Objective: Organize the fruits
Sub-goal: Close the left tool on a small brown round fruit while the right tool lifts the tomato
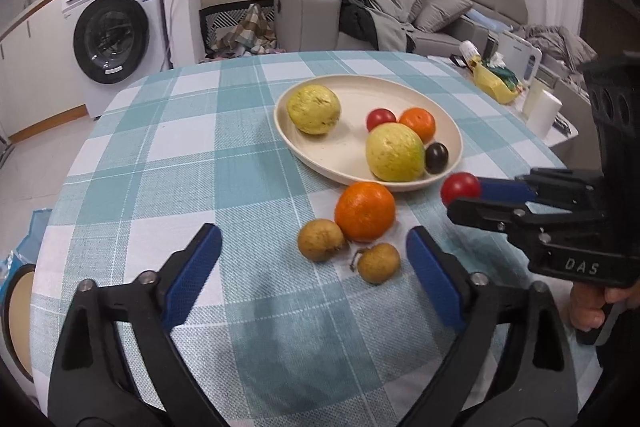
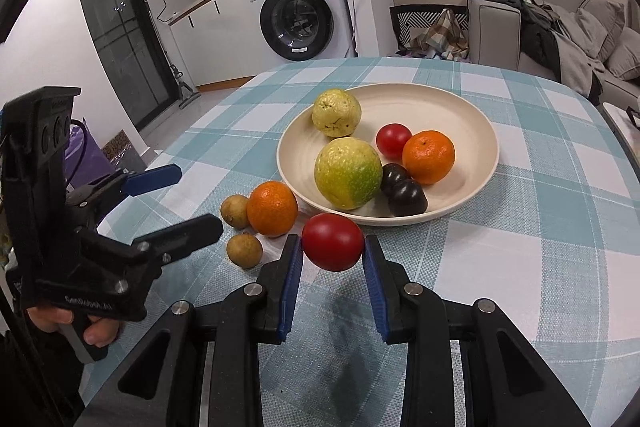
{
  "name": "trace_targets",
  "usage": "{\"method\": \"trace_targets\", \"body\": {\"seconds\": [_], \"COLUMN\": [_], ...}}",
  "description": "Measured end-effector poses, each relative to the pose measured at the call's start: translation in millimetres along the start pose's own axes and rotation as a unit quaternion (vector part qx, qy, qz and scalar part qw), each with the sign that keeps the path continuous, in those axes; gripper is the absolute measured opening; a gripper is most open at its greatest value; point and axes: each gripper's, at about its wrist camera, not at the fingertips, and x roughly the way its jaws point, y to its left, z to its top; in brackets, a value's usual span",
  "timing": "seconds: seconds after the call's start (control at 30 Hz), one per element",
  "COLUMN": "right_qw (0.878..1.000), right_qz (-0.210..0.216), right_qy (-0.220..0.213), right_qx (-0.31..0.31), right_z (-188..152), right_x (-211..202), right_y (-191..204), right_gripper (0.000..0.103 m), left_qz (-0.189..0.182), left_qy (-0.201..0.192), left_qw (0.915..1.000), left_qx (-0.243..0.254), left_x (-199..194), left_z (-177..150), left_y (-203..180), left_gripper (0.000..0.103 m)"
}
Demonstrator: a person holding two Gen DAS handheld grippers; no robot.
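Observation:
A cream plate (image 1: 352, 155) (image 2: 460, 107) on the checked tablecloth holds two yellow-green guavas (image 1: 394, 151) (image 2: 347, 173), a red tomato (image 2: 393, 140), an orange (image 2: 428, 157) and dark plums (image 2: 407, 197). My right gripper (image 2: 333, 253) (image 1: 460, 195) is shut on a red tomato (image 2: 333, 247) (image 1: 460, 187), held above the cloth just in front of the plate. My left gripper (image 1: 314, 267) (image 2: 180, 195) is open and empty, near a loose orange (image 1: 365, 211) (image 2: 272, 209) and two brown longans (image 1: 320, 239) (image 1: 378, 263).
The table (image 1: 160, 155) is round with a checked cloth. A washing machine (image 1: 112, 35) and counter stand at the back, and a grey sofa (image 1: 420, 7) with clothes. A side table (image 1: 532, 99) with bottles and bags stands at the right.

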Motion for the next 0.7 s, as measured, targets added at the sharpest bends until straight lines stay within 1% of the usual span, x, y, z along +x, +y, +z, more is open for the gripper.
{"method": "trace_targets", "body": {"seconds": [0.07, 0.2, 0.23, 0.27, 0.37, 0.5, 0.57, 0.7], "right_qw": [1.000, 1.000, 1.000, 1.000, 1.000, 1.000, 1.000, 1.000], "right_qz": [-0.001, -0.001, -0.001, -0.001, -0.001, -0.001, -0.001, 0.000], "right_qy": [0.001, 0.001, 0.001, 0.001, 0.000, 0.001, 0.001, 0.002], "right_qx": [-0.002, -0.004, -0.003, -0.003, -0.001, 0.001, 0.002, 0.001], "right_z": [0.0, -0.5, -0.3, -0.4, 0.4, 0.4, 0.4, 0.2], "right_x": [0.4, -0.2, -0.4, -0.4, -0.5, -0.2, 0.0, 0.2], "right_y": [0.8, 0.1, -0.2, -0.4, -2.4, -4.0, -4.6, -4.3], "right_gripper": [0.032, 0.032, 0.032, 0.032, 0.032, 0.032, 0.032, 0.032], "left_qz": [-0.009, -0.033, -0.038, -0.045, -0.061, -0.071, -0.073, -0.071], "left_qy": [0.005, 0.009, 0.012, 0.017, 0.029, 0.047, 0.053, 0.068], "left_qw": [0.9999, 0.9993, 0.9989, 0.9984, 0.9965, 0.9943, 0.9939, 0.9941], "left_qx": [0.007, 0.018, 0.023, 0.029, 0.048, 0.064, 0.064, 0.046], "left_x": [-1.8, -6.4, -7.1, -7.2, -6.9, -2.4, 2.1, 13.6], "left_z": [-1.0, -1.2, -1.4, -2.0, -4.6, -9.8, -11.7, -11.8], "left_y": [-4.6, -11.3, -13.6, -16.0, -24.5, -34.1, -36.2, -34.7], "left_gripper": [0.076, 0.062, 0.053, 0.048, 0.041, 0.041, 0.041, 0.041]}}
